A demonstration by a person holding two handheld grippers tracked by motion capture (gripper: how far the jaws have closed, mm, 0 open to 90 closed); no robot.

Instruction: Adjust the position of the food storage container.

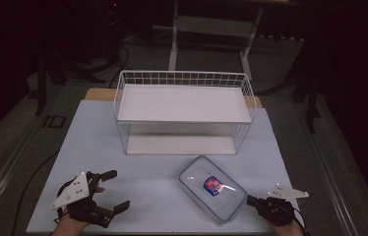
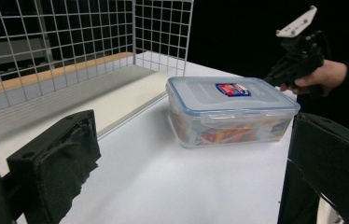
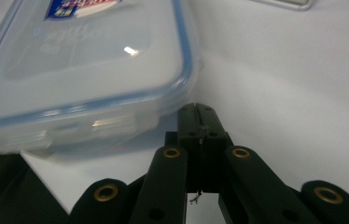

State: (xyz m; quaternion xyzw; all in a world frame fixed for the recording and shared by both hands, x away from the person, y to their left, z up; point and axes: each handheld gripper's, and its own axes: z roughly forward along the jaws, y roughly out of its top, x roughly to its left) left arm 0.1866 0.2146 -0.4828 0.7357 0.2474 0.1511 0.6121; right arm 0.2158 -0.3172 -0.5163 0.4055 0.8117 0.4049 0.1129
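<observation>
A clear plastic food box (image 1: 212, 188) with a blue-rimmed lid and a red-and-blue label lies on the white table, front right of centre; coloured contents show through its side (image 2: 231, 133). My right gripper (image 1: 251, 200) is shut, jaws pressed together with nothing between them, its tip (image 3: 202, 112) just off the box's near right corner (image 3: 163, 100). My left gripper (image 1: 114, 190) stands open at the front left, well apart from the box, its black pads (image 2: 65, 163) wide and empty. In the left gripper view a hand holds the right gripper (image 2: 275, 74) beyond the box.
A white wire basket rack (image 1: 123, 88) with an upper shelf and a lower tray stands at the back of the white tabletop (image 1: 147, 196). Dark floor, cables and a table frame (image 1: 174, 34) lie beyond.
</observation>
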